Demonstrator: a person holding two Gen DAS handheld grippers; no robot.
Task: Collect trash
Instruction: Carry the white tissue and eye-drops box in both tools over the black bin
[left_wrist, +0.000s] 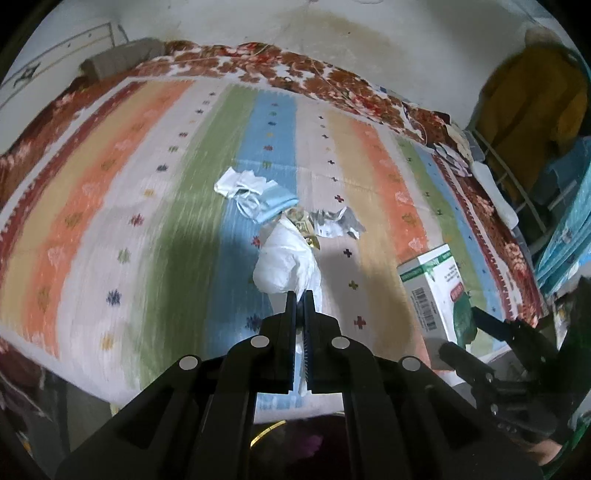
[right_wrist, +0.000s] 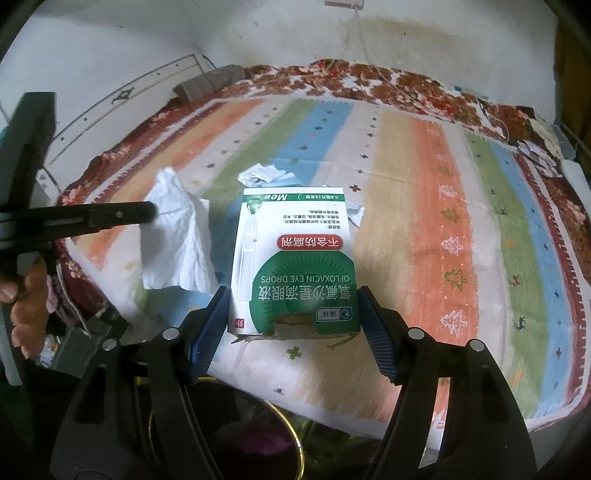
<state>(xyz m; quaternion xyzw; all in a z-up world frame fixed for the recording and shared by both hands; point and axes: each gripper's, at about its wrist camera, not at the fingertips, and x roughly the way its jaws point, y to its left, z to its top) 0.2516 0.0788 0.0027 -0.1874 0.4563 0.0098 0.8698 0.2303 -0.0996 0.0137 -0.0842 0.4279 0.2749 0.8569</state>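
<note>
Two hands carry trash above the bed (right_wrist: 461, 229): left gripper (left_wrist: 300, 295) jaws pinched on a white tissue (left_wrist: 284, 266), right gripper (right_wrist: 293, 314) jaws clamping the eye-drops box (right_wrist: 291, 258), long axis toward twelve o'clock. Remaining scraps (left_wrist: 258, 199) lie at twelve o'clock, nearer the left gripper.

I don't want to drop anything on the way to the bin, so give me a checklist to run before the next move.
1. Left gripper shut on tissue: ok.
2. Right gripper shut on box: ok.
3. Box sitting square in the jaws: ok.
4. Tissue hanging free of the bed: cannot tell.
5. All trash collected: not ok, wrappers remain on the bed.
6. Bin in place below: cannot tell.
</note>
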